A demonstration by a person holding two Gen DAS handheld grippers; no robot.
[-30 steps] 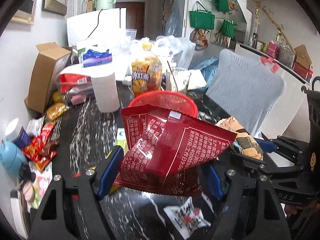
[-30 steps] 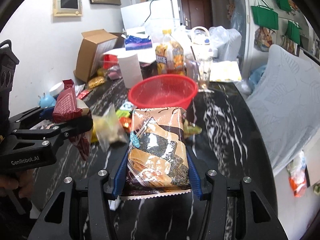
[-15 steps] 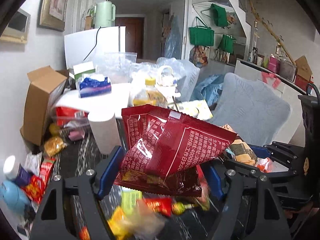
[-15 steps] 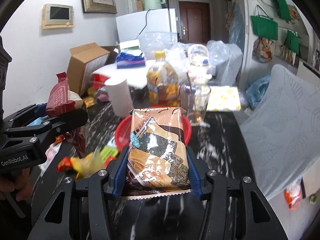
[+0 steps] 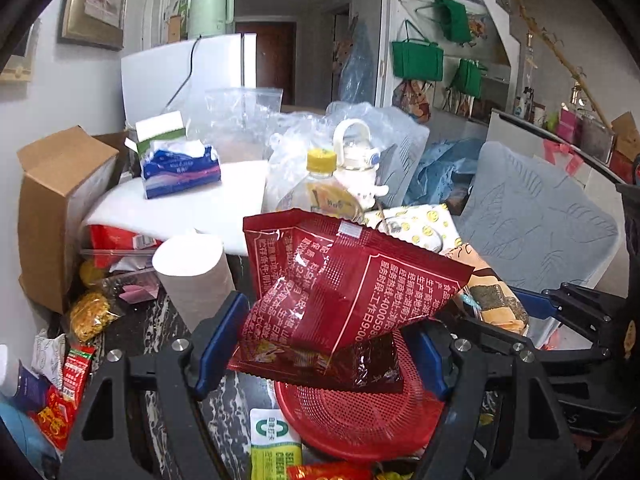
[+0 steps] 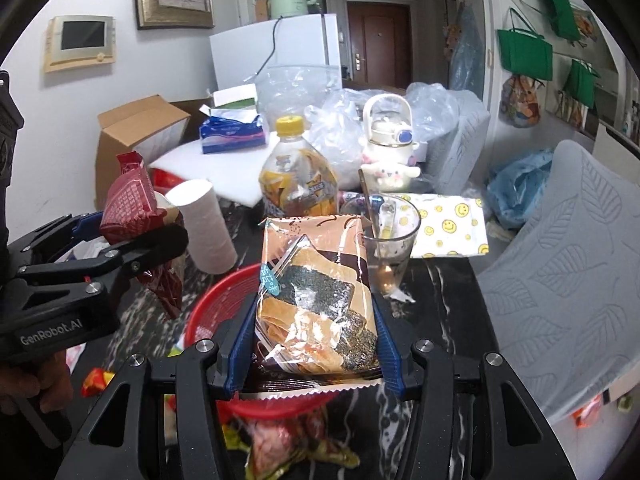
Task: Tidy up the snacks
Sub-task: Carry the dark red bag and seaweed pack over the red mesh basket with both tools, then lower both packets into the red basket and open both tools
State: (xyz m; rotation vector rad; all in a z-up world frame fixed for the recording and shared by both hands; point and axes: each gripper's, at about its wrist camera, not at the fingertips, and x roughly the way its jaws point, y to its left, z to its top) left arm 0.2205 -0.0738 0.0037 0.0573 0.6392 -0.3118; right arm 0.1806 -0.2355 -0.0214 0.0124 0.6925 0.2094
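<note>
My left gripper (image 5: 320,348) is shut on a dark red snack bag (image 5: 340,292) with white print, held above the red mesh basket (image 5: 360,420). In the right wrist view my right gripper (image 6: 314,344) is shut on a peach seaweed-cracker pack (image 6: 316,292), which hangs over the basket's rim (image 6: 208,304). The left gripper (image 6: 120,252) with its red bag (image 6: 128,200) shows at the left there. The cracker pack (image 5: 492,304) and the right gripper's blue pad appear at the right of the left wrist view.
Behind the basket stand a paper roll (image 6: 204,232), a yellow-capped bottle (image 6: 296,176) and a glass (image 6: 390,240) with a spoon. A cardboard box (image 5: 52,208), tissue pack (image 5: 180,168) and loose snacks (image 5: 68,384) crowd the left. A grey chair (image 6: 568,272) stands right.
Both grippers have moved forward over the table with their packs, and the red basket now lies directly beneath them. The bottle, glass and paper roll look nearer.
</note>
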